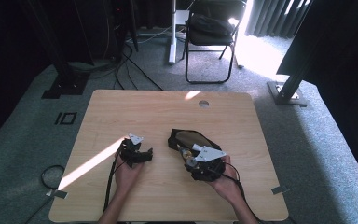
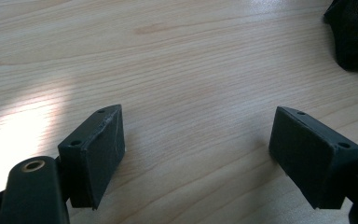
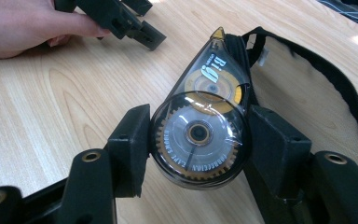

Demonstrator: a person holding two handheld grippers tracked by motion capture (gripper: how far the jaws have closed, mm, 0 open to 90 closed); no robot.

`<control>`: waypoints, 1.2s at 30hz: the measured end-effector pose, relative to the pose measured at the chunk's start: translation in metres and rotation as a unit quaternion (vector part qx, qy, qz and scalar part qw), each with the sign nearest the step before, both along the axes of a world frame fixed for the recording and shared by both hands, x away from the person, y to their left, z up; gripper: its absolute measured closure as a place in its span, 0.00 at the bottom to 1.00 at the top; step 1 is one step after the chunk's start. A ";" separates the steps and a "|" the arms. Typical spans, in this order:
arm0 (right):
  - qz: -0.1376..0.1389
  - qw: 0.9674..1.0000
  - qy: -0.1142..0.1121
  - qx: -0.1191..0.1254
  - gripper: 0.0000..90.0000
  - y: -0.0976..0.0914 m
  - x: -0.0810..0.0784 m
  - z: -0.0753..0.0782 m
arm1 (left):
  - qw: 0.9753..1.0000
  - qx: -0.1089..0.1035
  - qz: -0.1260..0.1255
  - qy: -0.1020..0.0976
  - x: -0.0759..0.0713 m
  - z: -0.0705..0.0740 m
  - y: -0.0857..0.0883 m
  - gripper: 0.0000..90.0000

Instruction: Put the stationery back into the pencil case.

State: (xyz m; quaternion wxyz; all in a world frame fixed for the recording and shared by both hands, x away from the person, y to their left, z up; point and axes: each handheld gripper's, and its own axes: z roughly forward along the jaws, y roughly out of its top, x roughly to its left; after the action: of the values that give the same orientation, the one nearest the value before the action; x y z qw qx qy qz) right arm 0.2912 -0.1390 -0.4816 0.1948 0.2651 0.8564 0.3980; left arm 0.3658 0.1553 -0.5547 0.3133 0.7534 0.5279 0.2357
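Observation:
My right gripper [image 3: 198, 135] is shut on a clear correction tape dispenser [image 3: 205, 116] with yellow and black gears inside; both pads press its round body and its tip points away from me. That tip reaches over the mouth of a black pouch [image 3: 317, 65] lying open on the wooden table. In the high view the right gripper [image 1: 191, 156] holds the correction tape dispenser [image 1: 185, 153] at the near edge of the black pouch [image 1: 189, 139]. My left gripper [image 2: 196, 149] stands open low over bare wood, with nothing between its pads. The left gripper [image 1: 142, 154] sits left of the pouch.
The wooden table [image 1: 168, 112] has a small round hole [image 1: 203, 103] near its far edge and a sunlit stripe [image 1: 91, 162] at the left. A folding chair [image 1: 212, 32] and cables stand on the carpet beyond. The person's left hand [image 3: 23, 23] holds the other gripper nearby.

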 end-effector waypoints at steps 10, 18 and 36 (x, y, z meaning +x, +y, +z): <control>-0.008 1.000 -0.004 0.006 0.46 -0.005 0.002 0.006 | 1.000 0.000 0.000 0.000 0.000 0.000 0.000 0.21; -0.011 1.000 -0.009 0.006 0.46 -0.008 0.005 0.008 | 1.000 0.001 -0.001 0.001 0.000 0.000 0.000 0.21; -0.023 1.000 -0.013 0.006 0.46 -0.018 0.009 0.012 | 1.000 0.001 -0.001 0.001 0.000 0.000 0.000 0.21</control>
State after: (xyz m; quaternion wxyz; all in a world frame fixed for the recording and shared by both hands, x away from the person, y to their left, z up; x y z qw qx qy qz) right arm 0.3001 -0.1572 -0.4700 0.2133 0.2810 0.8450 0.4018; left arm 0.3658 0.1555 -0.5546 0.3125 0.7542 0.5274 0.2356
